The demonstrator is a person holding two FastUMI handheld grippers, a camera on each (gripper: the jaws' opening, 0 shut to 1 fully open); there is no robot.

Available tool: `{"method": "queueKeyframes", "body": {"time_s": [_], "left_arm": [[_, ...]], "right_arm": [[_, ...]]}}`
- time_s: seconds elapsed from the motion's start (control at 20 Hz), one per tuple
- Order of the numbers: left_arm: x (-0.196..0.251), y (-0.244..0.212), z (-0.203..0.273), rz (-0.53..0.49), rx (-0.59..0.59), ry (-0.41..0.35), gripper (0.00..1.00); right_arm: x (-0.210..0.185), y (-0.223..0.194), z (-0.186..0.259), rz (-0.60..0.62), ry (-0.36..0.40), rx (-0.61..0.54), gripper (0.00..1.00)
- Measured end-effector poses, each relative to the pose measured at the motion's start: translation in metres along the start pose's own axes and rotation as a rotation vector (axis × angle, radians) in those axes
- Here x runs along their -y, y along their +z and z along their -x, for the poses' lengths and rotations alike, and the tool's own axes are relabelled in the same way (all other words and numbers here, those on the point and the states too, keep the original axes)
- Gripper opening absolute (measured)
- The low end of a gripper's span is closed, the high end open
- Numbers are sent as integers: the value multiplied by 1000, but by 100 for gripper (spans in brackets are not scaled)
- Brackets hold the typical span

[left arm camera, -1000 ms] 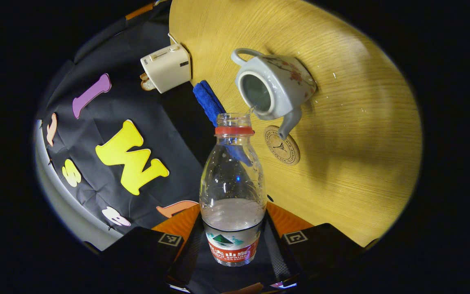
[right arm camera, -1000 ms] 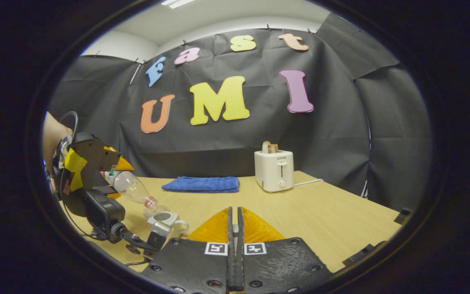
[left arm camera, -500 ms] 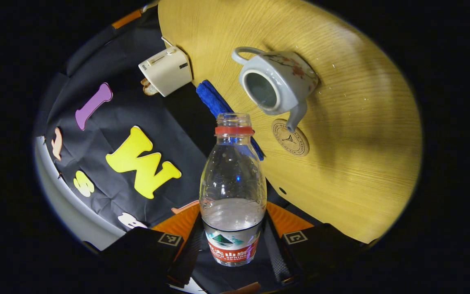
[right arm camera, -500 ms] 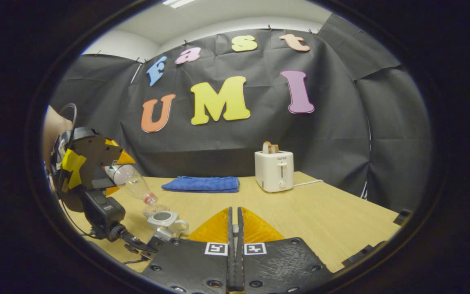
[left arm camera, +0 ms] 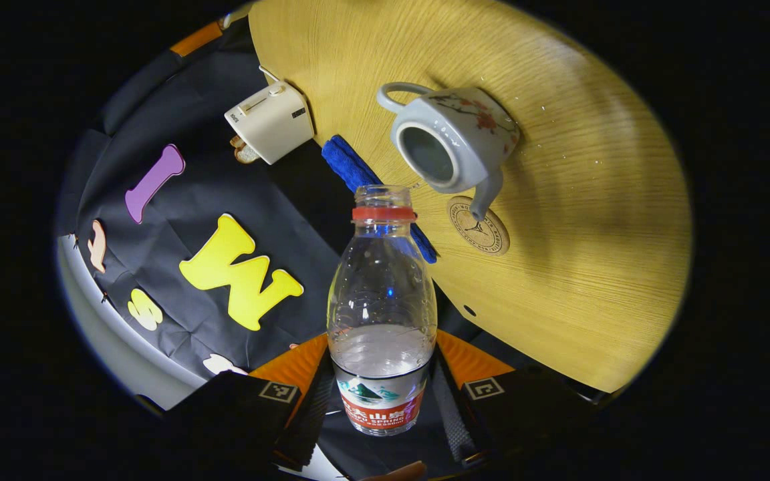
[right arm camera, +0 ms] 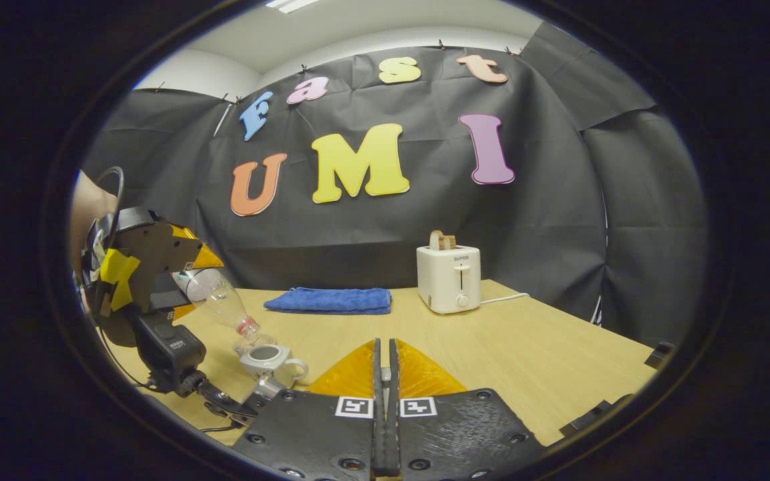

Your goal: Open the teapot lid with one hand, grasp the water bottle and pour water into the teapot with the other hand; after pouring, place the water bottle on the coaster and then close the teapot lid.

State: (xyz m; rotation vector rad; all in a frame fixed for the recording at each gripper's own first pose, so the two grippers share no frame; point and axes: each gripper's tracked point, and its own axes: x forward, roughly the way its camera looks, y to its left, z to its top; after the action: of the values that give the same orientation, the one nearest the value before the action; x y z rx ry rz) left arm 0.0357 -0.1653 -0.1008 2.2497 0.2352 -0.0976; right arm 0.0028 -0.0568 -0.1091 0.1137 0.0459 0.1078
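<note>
**Pouring the water with the lid held away**

Our left gripper (left arm camera: 385, 401) has its two fingers pressed on the lower part of the water bottle (left arm camera: 382, 314), near the label, so the neck stays free for pouring. In the right gripper view we see the bottle tilted down, with its open mouth just above the teapot (right arm camera: 266, 359). We hold it this way so the water can fall straight into the pot and not on the table (right arm camera: 545, 374).

In the left gripper view the teapot (left arm camera: 450, 145) stands on the table with its top open, and we look into the dark inside. Its spout reaches over the round coaster (left arm camera: 479, 226), which lies just beside the pot. The coaster is bare, so the bottle has a place to stand after the pouring.

Our right gripper (right arm camera: 385, 401) has its fingers together, with almost no gap between them. We judge that it keeps the lid away from the pot, but we cannot see the lid itself.

Farther back, a blue cloth (right arm camera: 329, 300) and a white toaster (right arm camera: 449, 278) stand well apart from the work.
</note>
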Motion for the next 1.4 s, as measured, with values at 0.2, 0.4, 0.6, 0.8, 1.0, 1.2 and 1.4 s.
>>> {"method": "queueKeyframes", "body": {"time_s": [0.2,0.4,0.6,0.8,1.0,1.2,1.4], "left_arm": [[1,2,-1,23,20,-5,75],[6,3,-2,149,66,-27,75],[11,-1,-5,327,107,-34,75],[31,3,-16,719,163,-165,75],[22,-8,-27,1053,190,-194,76],[6,-17,-33,1333,210,-138,76],[-3,-14,-45,1554,277,-127,76]], "right_arm": [[2,-2,-1,2,-6,-5,0],[8,-2,-2,-4,-20,-4,0],[12,-2,-3,0,-41,-4,0],[6,-9,-5,15,-38,-17,0],[-4,-15,-5,33,-25,-30,0],[-12,-23,-6,52,-15,-44,0],[-15,-28,-6,54,-20,-49,0]]}}
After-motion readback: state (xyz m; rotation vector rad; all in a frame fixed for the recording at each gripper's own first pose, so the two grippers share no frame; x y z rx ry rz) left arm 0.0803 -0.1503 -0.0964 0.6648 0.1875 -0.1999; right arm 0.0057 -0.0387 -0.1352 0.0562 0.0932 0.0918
